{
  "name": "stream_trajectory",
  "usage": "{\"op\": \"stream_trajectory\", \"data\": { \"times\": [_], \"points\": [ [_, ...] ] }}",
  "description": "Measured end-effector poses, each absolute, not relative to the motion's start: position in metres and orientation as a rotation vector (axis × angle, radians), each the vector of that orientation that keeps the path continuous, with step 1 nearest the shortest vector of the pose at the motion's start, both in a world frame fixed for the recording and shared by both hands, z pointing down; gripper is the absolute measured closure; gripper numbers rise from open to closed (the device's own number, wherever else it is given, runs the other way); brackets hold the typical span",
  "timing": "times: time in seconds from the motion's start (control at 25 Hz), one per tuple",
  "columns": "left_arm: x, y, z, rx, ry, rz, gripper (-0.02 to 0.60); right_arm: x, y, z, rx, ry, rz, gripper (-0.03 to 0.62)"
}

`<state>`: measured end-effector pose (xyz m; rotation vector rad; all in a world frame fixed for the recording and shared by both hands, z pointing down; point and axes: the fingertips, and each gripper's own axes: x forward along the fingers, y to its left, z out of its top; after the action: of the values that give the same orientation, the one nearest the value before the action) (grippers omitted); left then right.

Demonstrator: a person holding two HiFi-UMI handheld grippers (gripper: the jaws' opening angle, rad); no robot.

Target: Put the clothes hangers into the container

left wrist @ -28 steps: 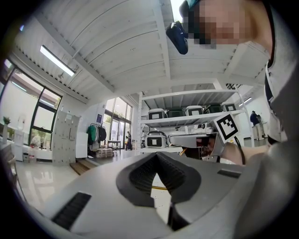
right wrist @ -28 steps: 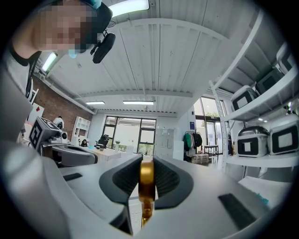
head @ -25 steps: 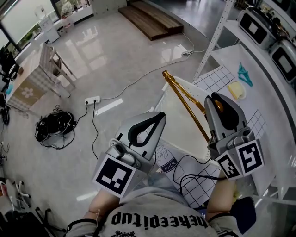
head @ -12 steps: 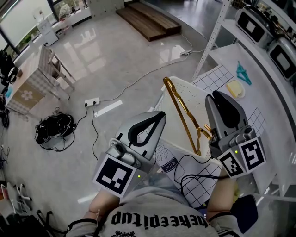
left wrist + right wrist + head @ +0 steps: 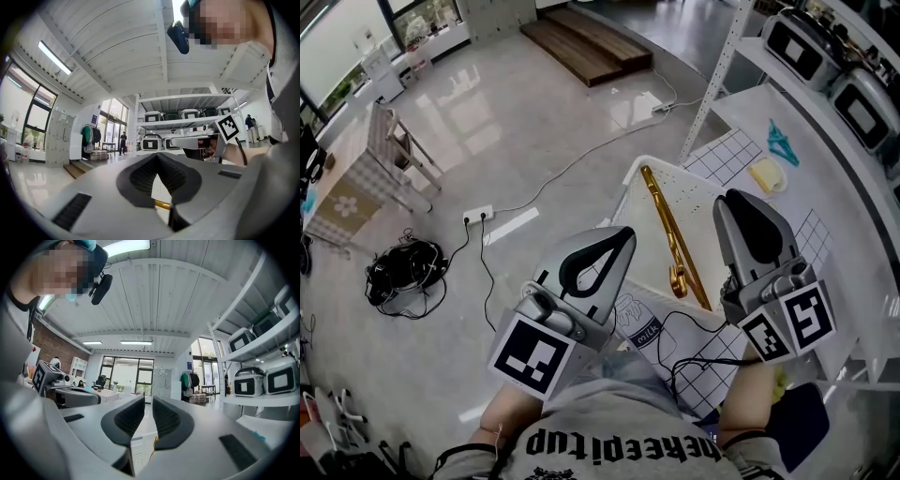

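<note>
Found gold hanger [image 5: 667, 225] lying flat inside white container [image 5: 630, 192], set diagonally, hook end [image 5: 680, 279] toward the near rim, other end close to the far rim. Touched by neither gripper. Spotted a sliver of the same gold hanger in both gripper views, below and beyond the jaws, not between them.

Read left gripper [image 5: 622, 234] as closed: pads meeting at the tips in left gripper view [image 5: 157, 155], nothing pinched. Held level, in head view over the floor [image 5: 487, 141], just left of the container's near-left corner.

Read right gripper [image 5: 739, 197] as parted by a narrow gap in right gripper view [image 5: 148, 401], nothing between the pads, jaws just having been closing. Held level, in head view overlapping the container's right side, just beside the hanger, apart from it.

Noted container sitting on white table [image 5: 825, 178] over a grid-pattern mat [image 5: 727, 155]. Also noted on the table, well apart from the container: teal item [image 5: 783, 142], hanger-like, and pale yellow item [image 5: 764, 175], too small to identify. Saw black cable [image 5: 698, 361] crossing the mat's near part, plus a milk-carton print [image 5: 639, 330] at its near edge.
</note>
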<state>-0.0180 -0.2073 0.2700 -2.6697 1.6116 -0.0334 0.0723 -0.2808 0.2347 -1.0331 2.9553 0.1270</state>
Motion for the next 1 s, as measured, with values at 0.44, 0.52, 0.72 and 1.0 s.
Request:
{"op": "stream_trajectory", "data": {
  "times": [0.44,0.52,0.72,1.0],
  "points": [
    [-0.015,-0.199,0.266,-2.773,1.441,0.007,0.566,0.081,-0.255,0.230,-1.221,2.901,0.135,0.583],
    [-0.013,-0.197,0.265,-2.794,1.400,0.016,0.566,0.083,-0.248,0.229,-1.256,2.893,0.143,0.583],
    [-0.004,-0.192,0.264,-2.857,1.285,0.034,0.566,0.089,-0.230,0.228,-1.337,2.861,0.141,0.583],
    [0.010,-0.182,0.259,-2.924,1.112,0.046,0.566,0.101,-0.205,0.227,-1.468,2.790,0.118,0.584]
  ]
}}
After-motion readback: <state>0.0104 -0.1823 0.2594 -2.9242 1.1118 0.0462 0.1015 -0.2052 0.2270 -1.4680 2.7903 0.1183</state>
